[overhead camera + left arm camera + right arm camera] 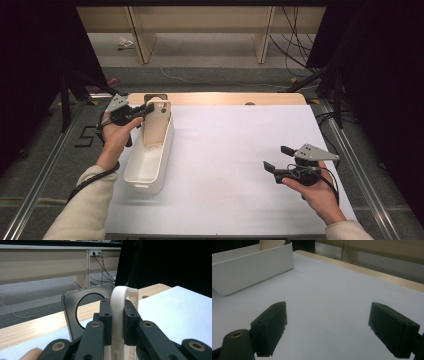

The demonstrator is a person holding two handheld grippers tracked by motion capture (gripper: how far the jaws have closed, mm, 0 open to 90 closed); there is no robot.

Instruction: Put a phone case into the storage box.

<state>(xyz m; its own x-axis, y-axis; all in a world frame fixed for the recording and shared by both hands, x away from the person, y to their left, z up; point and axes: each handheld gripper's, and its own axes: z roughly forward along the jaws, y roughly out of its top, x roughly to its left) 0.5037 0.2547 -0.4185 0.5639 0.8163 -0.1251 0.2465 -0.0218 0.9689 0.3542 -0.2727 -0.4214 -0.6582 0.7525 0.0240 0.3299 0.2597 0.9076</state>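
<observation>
A long white plastic bin (148,167) stands at the left of the white table top, its length running away from me. My left gripper (148,110) is at the bin's far end, shut on the rounded white rim (120,296) of that end wall. In the left gripper view both black pads (106,315) press on this rim from either side. My right gripper (278,158) hovers low over the table at the right, far from the bin, open with nothing between its jaws. The right gripper view shows the gripper (327,323) wide apart over bare table, with the bin (249,270) at the upper left.
A white sheet (240,165) covers the table, and a wooden strip (225,98) shows along its far edge. A metal plate with a round hole (72,307) sits there behind the bin. Beyond are shelf legs (142,40) and floor cables (295,50).
</observation>
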